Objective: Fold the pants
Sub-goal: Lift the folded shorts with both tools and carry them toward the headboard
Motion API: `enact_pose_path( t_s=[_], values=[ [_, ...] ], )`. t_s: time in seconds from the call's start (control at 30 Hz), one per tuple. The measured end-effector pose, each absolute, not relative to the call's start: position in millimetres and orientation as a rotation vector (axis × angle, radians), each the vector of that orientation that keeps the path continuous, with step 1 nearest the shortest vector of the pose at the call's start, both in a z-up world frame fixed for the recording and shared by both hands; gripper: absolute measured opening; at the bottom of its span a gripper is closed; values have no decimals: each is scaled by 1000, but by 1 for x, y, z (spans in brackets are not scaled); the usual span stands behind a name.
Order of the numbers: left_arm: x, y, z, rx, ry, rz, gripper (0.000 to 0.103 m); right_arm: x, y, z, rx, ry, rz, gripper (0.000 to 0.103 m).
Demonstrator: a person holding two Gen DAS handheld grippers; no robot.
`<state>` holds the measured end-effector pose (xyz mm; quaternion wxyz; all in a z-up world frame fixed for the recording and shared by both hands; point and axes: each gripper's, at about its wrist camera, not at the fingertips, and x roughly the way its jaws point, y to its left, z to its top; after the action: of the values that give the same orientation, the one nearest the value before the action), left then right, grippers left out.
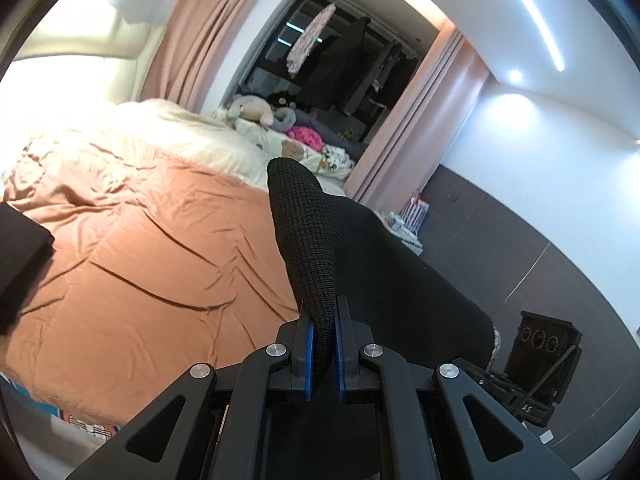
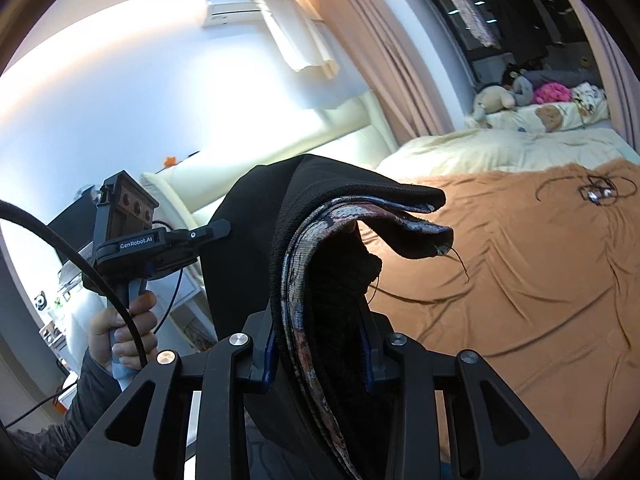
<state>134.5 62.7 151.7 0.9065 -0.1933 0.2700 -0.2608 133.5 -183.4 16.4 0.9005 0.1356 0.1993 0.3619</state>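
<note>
the black pants (image 1: 344, 264) hide the far corner of the orange bed cover (image 1: 152, 248), and their lower part runs out of frame; the right gripper (image 2: 320, 344) fingertips are buried in fabric.

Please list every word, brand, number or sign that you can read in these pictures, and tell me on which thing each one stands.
"GenRobot.AI": white letters on the black body of the left gripper, seen from the right wrist.
"A5": white mark on the black device at the lower right of the left wrist view.
Boxes beside the bed: print too blurred to read.
</note>
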Motion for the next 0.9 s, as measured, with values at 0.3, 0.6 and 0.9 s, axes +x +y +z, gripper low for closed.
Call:
enact_pose_path(
  t_s=[0.3,0.6,0.9],
  values=[
    [121,111,171,-415,508,-522,8,158,-166,16,241,418,826,28],
    [132,193,164,-459,486,-460,8,214,-115,3,193,440,891,28],
    [158,281,148,-467,459,-356,8,285,-39,-10,128,482,948,28]
  ],
)
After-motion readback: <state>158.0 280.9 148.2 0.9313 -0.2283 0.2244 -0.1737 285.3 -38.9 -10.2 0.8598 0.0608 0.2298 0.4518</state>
